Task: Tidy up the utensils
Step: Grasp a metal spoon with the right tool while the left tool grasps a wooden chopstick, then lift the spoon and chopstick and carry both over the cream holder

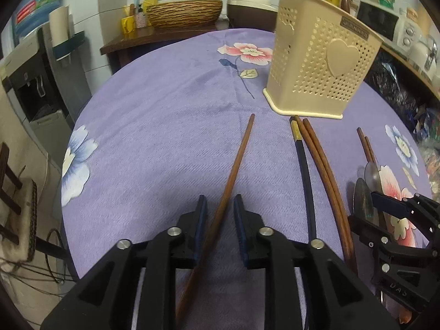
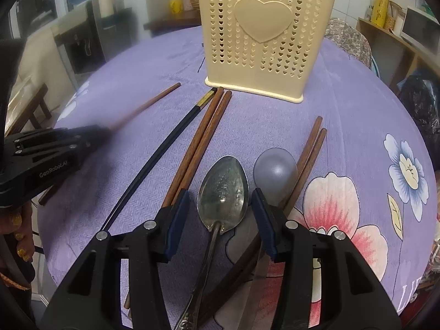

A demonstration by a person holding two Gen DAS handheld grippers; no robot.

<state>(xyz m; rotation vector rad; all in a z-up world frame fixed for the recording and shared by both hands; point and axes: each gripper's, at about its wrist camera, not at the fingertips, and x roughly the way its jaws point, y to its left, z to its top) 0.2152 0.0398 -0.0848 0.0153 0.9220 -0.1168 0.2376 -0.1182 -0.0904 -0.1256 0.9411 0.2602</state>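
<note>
Straddling a single brown chopstick (image 1: pixel 233 170), the left gripper (image 1: pixel 220 206) has its jaws parted, pads clear of the wood, probably lined up to pinch it. To the right, the right gripper (image 2: pixel 220 200) stands released around the neck of a tarnished metal spoon (image 2: pixel 223 192), not touching it. Utensils lie loose on the purple floral tablecloth (image 2: pixel 357 88), near the cream, heart-perforated holder (image 2: pixel 261 41) standing upright at the far side, likely their destination.
</note>
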